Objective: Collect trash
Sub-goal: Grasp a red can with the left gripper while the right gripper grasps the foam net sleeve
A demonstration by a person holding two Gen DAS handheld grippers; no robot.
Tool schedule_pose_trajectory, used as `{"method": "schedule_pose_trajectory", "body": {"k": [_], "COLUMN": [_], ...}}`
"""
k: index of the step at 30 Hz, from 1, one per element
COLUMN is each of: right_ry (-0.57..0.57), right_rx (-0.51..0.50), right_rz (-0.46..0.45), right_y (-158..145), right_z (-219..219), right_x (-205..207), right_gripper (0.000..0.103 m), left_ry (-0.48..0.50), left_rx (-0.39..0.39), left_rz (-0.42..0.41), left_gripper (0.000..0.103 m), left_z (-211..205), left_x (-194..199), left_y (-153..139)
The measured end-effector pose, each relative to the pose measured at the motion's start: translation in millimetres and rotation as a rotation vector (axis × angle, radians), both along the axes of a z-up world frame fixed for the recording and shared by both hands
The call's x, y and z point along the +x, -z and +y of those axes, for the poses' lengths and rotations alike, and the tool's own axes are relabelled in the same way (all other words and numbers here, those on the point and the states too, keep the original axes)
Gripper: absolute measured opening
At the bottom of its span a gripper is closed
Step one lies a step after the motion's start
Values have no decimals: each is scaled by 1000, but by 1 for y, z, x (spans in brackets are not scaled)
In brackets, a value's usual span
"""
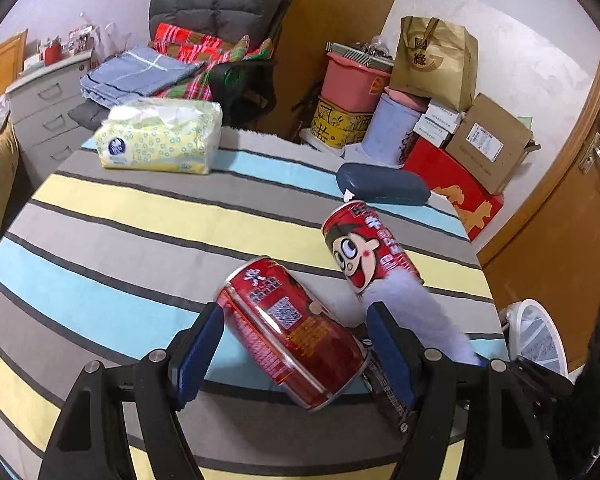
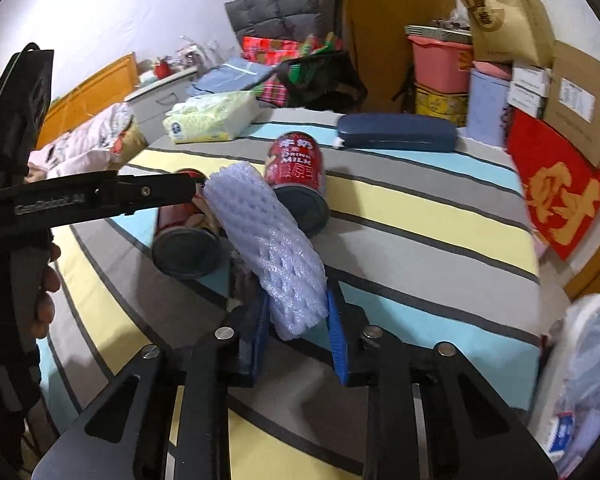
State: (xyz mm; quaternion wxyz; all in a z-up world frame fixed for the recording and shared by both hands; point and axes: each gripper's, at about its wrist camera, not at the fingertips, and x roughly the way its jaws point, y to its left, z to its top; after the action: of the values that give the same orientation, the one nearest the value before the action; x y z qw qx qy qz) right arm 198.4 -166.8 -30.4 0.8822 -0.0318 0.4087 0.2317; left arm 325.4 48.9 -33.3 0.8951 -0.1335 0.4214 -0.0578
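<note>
Red metal marks the two drink cans lying on the striped cloth (image 1: 140,216). In the left wrist view the nearer can (image 1: 292,332) lies on its side between the blue pads of the left gripper (image 1: 296,348), its long axis running from about 11 o'clock to 5 o'clock. The left pad (image 1: 200,352) sits close to the can's side, the right pad (image 1: 392,356) stands apart from it with a dark wrapper (image 1: 388,396) beside it, so the jaws are spread wide around the can without pressing it.

The second can (image 1: 364,248), with a cartoon face, lies at 1 o'clock of the first, its top toward 11 o'clock. Its lower end meets a white foam net sleeve (image 1: 416,312) that runs off toward 5 o'clock.

In the right wrist view the right gripper (image 2: 298,328) has its jaws drawn narrow on the near end of that foam sleeve (image 2: 268,240), both pads against it. The sleeve's long axis points toward 11 o'clock, passing between the two cans.

A white bin (image 1: 536,340) stands past the cloth's edge at 4 o'clock. A tissue pack (image 1: 160,140) at 10 o'clock and a dark blue case (image 1: 384,184) at 1 o'clock lie well apart from the cans, with open cloth to the left.
</note>
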Motion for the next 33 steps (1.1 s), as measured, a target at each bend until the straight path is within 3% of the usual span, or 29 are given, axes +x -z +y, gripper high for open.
{"method": "schedule_pose_trajectory", "body": {"k": [5,9,21,25,33], "right_ry": [82,137,178,182,203], "right_rx": [5,8,13,3,16], "right_rz": [9,13,24,15,10], "right_y": [-4,-6,-1,-1,-1], "right_z": [-17,-30,-37,-35,-40], "right_x": [-6,-14,-10,-11,-14], "right_gripper": [26,26,26,26,26], "left_ry": [-4,-23,-66,-55,-33], "left_rx": [46,30,75,63,68], "left_rz": [29,74,77,63,50], "left_gripper": [74,74,73,57,56], "left_z": [-11,-11,-11,-11,-13], "left_x": [6,11,19,24,6], "left_y": [8,18,27,24,20]}}
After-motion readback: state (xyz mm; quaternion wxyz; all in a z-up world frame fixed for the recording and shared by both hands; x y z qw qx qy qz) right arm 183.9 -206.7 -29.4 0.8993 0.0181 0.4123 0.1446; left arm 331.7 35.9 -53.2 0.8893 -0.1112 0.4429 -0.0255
